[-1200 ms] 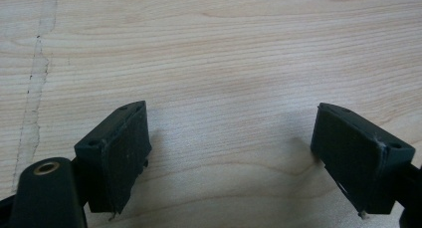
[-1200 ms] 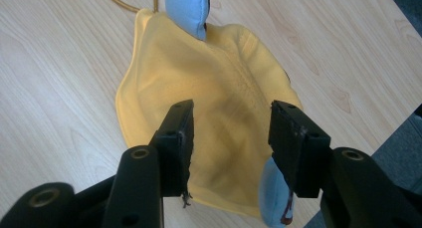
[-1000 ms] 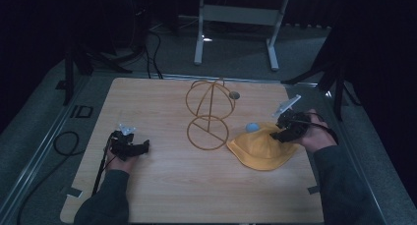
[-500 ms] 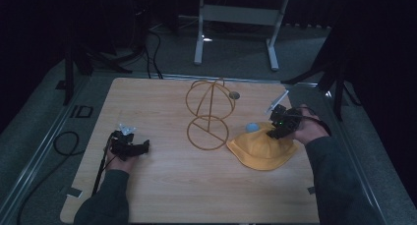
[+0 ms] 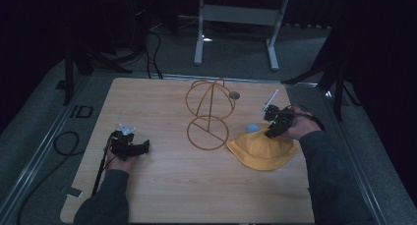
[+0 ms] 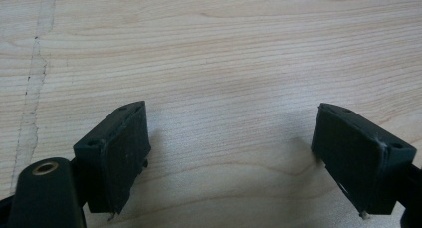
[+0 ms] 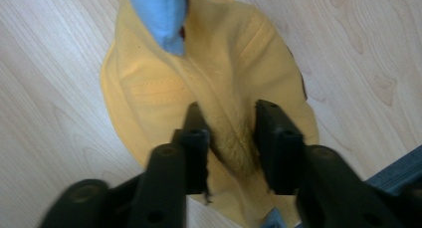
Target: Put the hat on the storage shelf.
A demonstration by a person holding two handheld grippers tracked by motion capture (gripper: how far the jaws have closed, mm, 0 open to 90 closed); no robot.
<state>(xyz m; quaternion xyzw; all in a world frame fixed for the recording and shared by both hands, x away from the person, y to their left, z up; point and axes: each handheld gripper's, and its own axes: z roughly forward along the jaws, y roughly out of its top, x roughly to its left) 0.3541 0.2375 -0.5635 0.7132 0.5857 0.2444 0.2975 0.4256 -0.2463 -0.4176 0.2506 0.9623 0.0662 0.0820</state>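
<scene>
A: While the bench (image 5: 162, 195) has plenty of bare wood, where is the trouble likely?

B: At the wire stand (image 5: 209, 113), mid-bench. It sits just left of the yellow hat (image 5: 263, 149), and it looks light. If the hat swings into the hoops, I'd guess the stand tips or slides.

A: And the hat itself?

B: It lies right of centre, near the right edge. The right gripper (image 7: 226, 138) is clamped on a ridge of its crown fabric, jaws pinching a fold between them. That bite looks thin; the cloth could slip out on a lift.

A: The blue piece (image 7: 161, 14)?

B: Hanging at the far brim; it might snag.

A: The left gripper (image 6: 229, 153)?

B: Jaws wide apart over bare wood, idle, well apart from the hat.
</scene>
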